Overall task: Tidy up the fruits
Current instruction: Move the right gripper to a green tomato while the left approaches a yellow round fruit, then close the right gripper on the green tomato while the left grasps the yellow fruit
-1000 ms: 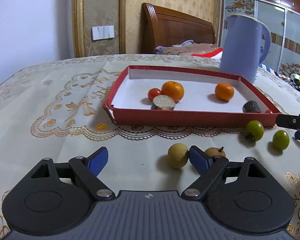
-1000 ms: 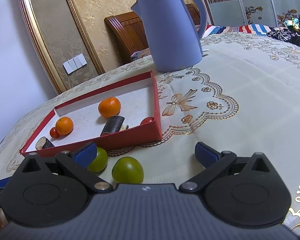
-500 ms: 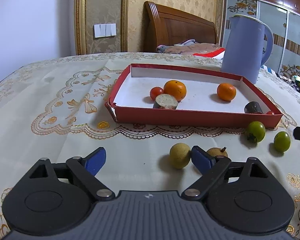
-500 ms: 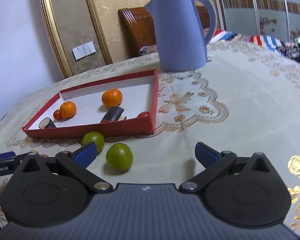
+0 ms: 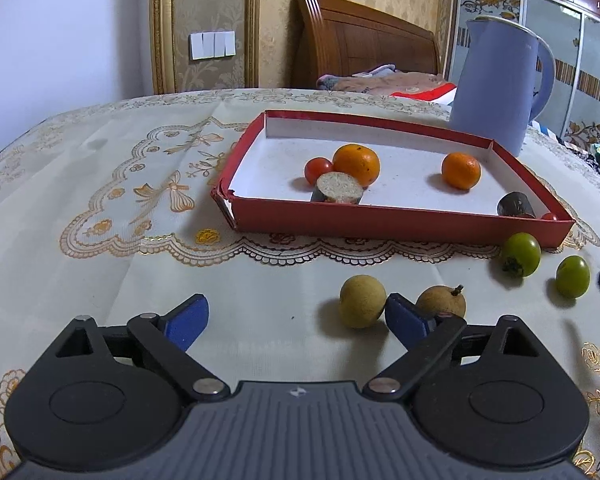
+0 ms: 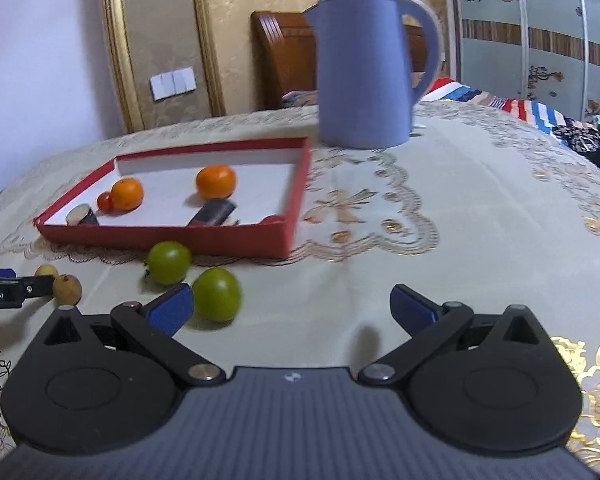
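A worktop (image 5: 100,208) under a cream cloth with gold embroidery carries everything. At its far side stands a blue kettle (image 5: 496,84). In front of it lies a shallow red tray (image 5: 380,220) with a white floor, holding two oranges (image 5: 357,163) (image 5: 461,170), a small red tomato (image 5: 316,170) touching the larger orange, and two dark cut stubs (image 5: 337,189) (image 5: 515,205), one at each end.

The left hand-held gripper (image 5: 296,320) hovers low over the cloth; its jaws have just been opening and now stand wide, gripping nothing. One tan longan (image 5: 362,306) lies inside its right fingertip, the other (image 5: 440,302) just beyond it. The right hand-held gripper (image 6: 292,308) is also spread wide and empty. Two green fruits (image 6: 169,261) (image 6: 217,294) sit on the cloth near the tray's front wall, the nearer one just beside the right gripper's left fingertip.
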`<state>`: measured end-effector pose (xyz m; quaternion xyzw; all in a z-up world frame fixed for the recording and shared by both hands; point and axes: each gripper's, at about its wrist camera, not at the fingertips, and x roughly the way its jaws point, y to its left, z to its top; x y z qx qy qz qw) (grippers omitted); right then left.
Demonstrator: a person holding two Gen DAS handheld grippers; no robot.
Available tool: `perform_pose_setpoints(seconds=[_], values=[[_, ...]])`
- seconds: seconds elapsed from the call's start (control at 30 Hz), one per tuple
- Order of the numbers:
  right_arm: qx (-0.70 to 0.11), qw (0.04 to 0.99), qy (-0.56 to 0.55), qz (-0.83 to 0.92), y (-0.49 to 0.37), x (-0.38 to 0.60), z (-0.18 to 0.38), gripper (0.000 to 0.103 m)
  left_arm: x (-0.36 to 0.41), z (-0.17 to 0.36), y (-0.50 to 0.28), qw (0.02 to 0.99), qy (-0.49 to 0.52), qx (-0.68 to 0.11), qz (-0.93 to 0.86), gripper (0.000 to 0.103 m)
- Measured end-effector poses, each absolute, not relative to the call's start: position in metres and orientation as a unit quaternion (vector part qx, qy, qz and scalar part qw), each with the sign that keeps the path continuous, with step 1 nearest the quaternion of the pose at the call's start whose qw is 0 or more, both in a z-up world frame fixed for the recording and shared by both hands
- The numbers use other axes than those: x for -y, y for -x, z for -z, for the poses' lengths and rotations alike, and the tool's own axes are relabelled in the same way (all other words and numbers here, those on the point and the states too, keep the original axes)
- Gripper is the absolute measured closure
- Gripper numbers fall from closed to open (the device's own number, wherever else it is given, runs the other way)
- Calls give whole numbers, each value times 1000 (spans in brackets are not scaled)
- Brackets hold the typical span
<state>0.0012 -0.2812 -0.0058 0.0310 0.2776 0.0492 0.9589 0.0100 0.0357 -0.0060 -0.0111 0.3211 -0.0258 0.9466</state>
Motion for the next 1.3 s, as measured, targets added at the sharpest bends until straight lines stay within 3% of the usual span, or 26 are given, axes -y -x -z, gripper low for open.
perform_pose_setpoints(seconds=[0.6,1.3], values=[[-313,949,-3,-19,-31,252,16,0,-35,7,-10,946,9,-323,26,6],[-320,947,12,-38,-34,246,16,7,-24,6,-10,946,-31,-320,25,7]])
